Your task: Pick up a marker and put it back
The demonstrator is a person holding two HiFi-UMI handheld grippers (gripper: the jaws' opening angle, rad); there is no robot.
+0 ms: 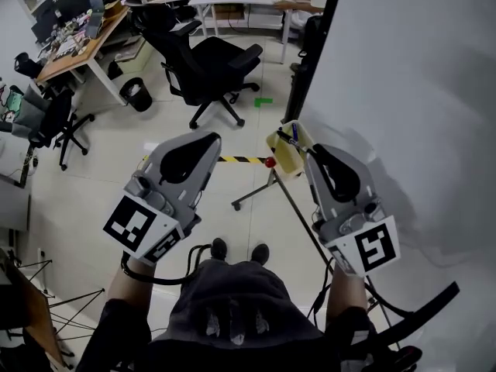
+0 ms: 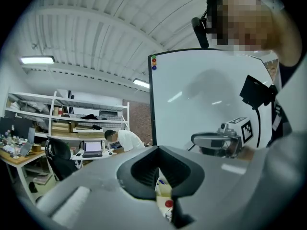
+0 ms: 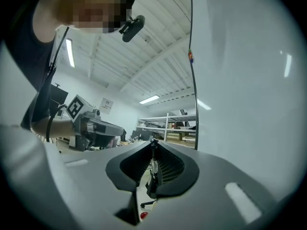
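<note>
The task seems not yet begun: the marker (image 1: pixel 294 136) stands in the yellowish tray (image 1: pixel 281 157) at the lower edge of the whiteboard (image 1: pixel 403 91), near its corner. The right gripper (image 1: pixel 312 153), just beside the tray, and the left gripper (image 1: pixel 208 139) both have their jaws closed together on nothing. Picking up and returning are both left to do

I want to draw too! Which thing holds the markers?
Find the big whiteboard on the right and follow its black left edge down. A pale yellow holder sits there, a blue marker poking out. It's the only cup shape there, with a red knob beside it.
</note>
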